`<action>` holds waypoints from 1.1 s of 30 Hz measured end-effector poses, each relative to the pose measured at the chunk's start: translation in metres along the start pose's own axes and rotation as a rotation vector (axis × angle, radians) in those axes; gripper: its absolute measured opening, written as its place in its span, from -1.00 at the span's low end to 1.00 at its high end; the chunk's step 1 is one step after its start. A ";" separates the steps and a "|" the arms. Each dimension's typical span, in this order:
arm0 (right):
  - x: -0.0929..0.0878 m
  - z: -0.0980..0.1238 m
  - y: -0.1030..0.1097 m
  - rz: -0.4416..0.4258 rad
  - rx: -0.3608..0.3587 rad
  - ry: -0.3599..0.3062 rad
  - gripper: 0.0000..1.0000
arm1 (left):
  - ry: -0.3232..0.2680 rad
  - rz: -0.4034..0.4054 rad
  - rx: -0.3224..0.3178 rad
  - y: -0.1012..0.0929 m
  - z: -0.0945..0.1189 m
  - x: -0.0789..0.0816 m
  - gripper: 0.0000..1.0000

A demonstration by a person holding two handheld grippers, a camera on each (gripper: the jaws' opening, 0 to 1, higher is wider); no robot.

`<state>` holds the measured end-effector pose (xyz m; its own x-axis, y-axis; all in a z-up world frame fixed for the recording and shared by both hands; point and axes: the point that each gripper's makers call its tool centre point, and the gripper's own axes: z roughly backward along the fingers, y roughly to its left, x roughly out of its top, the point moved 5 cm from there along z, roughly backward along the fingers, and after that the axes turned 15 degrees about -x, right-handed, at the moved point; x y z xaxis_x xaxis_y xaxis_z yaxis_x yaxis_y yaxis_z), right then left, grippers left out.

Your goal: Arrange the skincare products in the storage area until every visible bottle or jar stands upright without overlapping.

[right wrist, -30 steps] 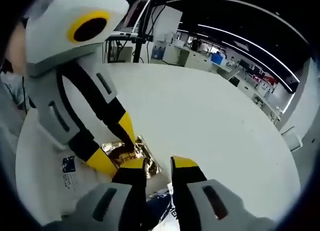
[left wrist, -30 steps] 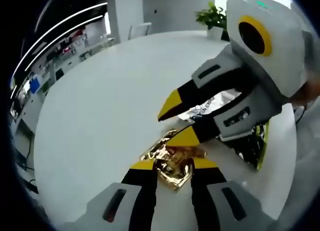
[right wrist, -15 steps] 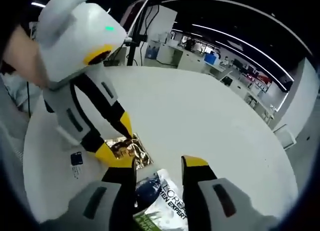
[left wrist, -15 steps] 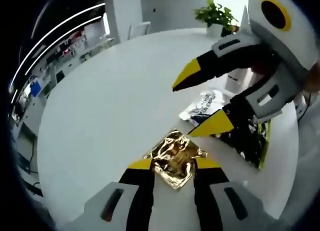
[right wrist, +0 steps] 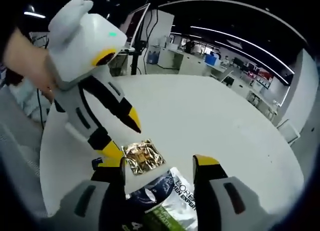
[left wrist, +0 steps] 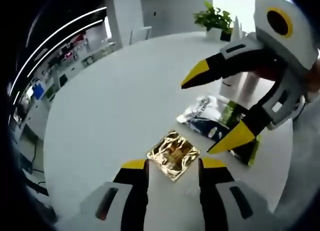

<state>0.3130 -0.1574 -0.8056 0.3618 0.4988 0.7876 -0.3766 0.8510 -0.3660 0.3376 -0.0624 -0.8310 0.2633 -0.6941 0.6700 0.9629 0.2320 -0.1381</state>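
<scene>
Gold foil sachet (left wrist: 173, 154) lies flat on white table (left wrist: 115, 101), just ahead of left gripper (left wrist: 173, 166), fingers apart, empty. White-and-blue sachet (right wrist: 170, 196) and green-edged packet (left wrist: 239, 141) lie beside it. Right gripper (right wrist: 159, 167) hangs above them, fingers spread wide. Potted plant (left wrist: 215, 18) at far table edge.

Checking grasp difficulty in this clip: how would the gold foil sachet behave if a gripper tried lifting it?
The gold foil sachet lies flat on the white table, so probably hard to pinch. Its crinkled, shiny film suggests it is floppy, light and perhaps slippery.

Grey grippers (left wrist: 172, 167); black jaws, seemingly yellow-tipped.
</scene>
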 end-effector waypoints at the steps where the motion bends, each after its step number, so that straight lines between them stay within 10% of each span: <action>1: 0.000 0.003 0.002 -0.004 0.006 -0.003 0.14 | 0.002 0.005 0.000 -0.003 0.003 -0.002 -0.20; 15: -0.004 0.067 0.015 -0.084 0.017 -0.033 0.54 | -0.001 0.072 0.016 -0.038 0.034 -0.016 0.16; 33: -0.081 0.179 -0.010 -0.322 -0.139 0.062 0.79 | -0.069 0.189 0.032 -0.084 0.066 -0.047 0.39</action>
<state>0.1352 -0.2352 -0.7768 0.4953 0.2070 0.8437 -0.1167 0.9783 -0.1715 0.2402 -0.0040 -0.8028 0.4337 -0.5878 0.6829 0.8939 0.3763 -0.2437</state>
